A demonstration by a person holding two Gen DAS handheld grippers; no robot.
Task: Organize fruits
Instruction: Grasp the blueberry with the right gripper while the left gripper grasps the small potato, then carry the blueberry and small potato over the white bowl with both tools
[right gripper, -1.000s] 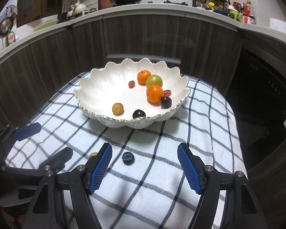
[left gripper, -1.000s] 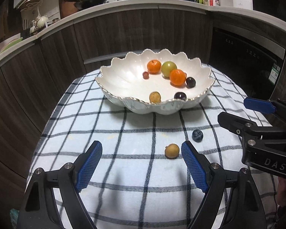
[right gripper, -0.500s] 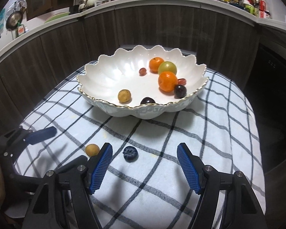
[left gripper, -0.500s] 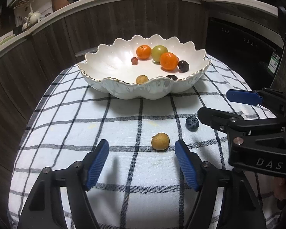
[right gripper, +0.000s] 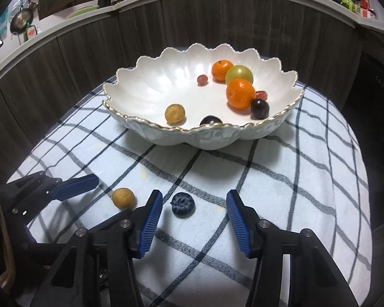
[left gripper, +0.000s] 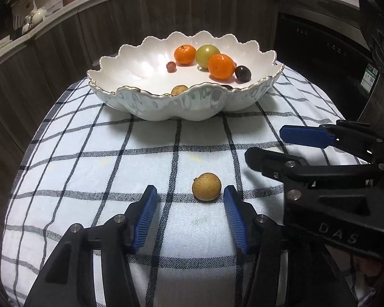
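Observation:
A tan longan [left gripper: 206, 186] lies on the checked cloth between the blue pads of my left gripper [left gripper: 190, 189]. Its jaws are closing, with gaps left on both sides of the fruit. A dark blueberry [right gripper: 183, 204] lies between the pads of my right gripper [right gripper: 194, 195], nearer the left pad; these jaws are closing too and do not touch it. The same longan [right gripper: 123, 198] shows left of the blueberry. In the left wrist view the right gripper [left gripper: 263, 142] hides the blueberry. The white scalloped bowl [left gripper: 181, 103] behind holds two tangerines, a green fruit, grapes and a longan.
The bowl [right gripper: 215, 136] stands at the far middle of the cloth-covered table [left gripper: 89, 158]. Dark wooden cabinets curve around behind, with a counter of kitchenware on top. A dark appliance front [left gripper: 327, 51] is at the right. The two grippers sit close side by side.
Both grippers have come down and forward toward the cloth and narrowed their jaws. The longan now sits between the left pads, the blueberry between the right pads.

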